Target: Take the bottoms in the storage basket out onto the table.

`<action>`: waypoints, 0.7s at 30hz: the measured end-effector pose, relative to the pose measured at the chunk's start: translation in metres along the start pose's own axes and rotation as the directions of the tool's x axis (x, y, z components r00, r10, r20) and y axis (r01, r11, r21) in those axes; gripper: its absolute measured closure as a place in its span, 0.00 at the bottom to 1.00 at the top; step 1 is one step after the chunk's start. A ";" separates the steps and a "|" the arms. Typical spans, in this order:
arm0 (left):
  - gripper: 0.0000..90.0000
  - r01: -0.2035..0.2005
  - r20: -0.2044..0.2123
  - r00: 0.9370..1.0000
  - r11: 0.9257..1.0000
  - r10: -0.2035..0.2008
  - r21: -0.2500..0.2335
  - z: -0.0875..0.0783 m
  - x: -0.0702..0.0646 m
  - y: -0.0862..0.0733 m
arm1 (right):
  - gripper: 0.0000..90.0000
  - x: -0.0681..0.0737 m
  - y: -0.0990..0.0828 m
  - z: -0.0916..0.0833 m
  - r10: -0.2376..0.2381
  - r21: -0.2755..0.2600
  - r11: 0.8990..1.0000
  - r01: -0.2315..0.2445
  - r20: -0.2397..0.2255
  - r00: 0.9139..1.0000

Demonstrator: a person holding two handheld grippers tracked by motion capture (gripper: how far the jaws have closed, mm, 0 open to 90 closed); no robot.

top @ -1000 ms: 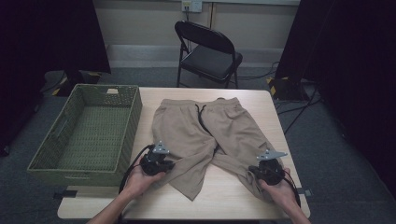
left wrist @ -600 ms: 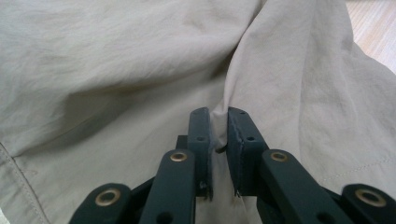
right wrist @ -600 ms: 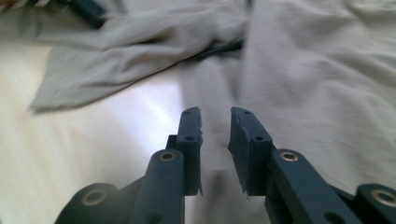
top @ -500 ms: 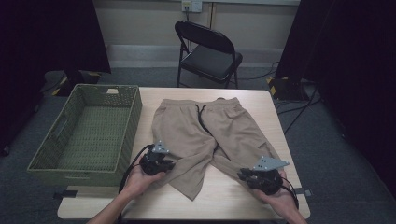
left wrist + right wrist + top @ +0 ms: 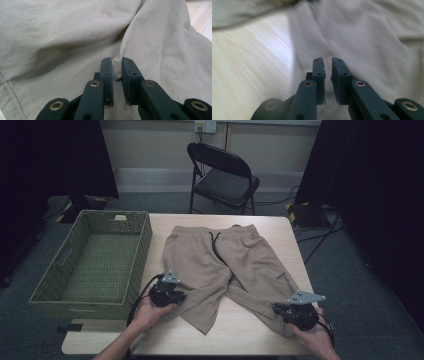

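On the table (image 5: 235, 340) in the high view, tan shorts (image 5: 235, 260) lie flat, waistband away from the person, legs pointing back toward them. Left gripper (image 5: 176, 296) sits at the outer edge of the left leg near the hem; right gripper (image 5: 278, 310) is at the hem of the right leg, w/ the hand behind it. A green basket (image 5: 47, 292) stands just beside the shorts on the left, nothing in it; a folding chair (image 5: 222, 175) is beyond the table.

Left gripper view: jaws nearly together, clamped on a raised ridge of the shorts (image 5: 62, 32) fabric that rises between the pads (image 5: 107, 68). Solid pinch.

Right gripper view (blurred, hand in motion): jaws have just been closing and stand w/ a narrow gap; pale fabric of the shorts (image 5: 372, 37) lies under and ahead of them, bare table (image 5: 247, 70) to the left. Can't tell if cloth is actually caught between the pads (image 5: 319, 67).

Step in hand, as I judge it: getting a hold on both leg ends, prob. to fold the legs up toward the waistband. Left looks ready; right's grip isn't confirmed. Next move calls for a sure pinch on the right hem, then lifting both hands together, evenly, so the fold lands straight.
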State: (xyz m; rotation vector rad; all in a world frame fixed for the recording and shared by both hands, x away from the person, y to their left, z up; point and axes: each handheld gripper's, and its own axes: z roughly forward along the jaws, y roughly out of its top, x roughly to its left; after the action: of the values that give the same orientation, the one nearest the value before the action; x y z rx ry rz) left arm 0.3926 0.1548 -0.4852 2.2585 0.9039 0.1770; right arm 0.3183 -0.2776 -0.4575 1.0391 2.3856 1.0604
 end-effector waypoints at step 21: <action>0.89 0.028 0.027 0.999 1.000 -0.028 -0.008 -0.001 0.004 -0.002 | 1.00 0.023 0.008 0.019 -0.072 0.028 0.997 0.076 -0.120 0.990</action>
State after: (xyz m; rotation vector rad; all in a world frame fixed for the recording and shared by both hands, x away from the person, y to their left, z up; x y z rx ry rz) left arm 0.3936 0.1589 -0.4862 2.2346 0.9185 0.1379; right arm 0.3175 -0.2476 -0.4643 0.9145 2.5228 1.0888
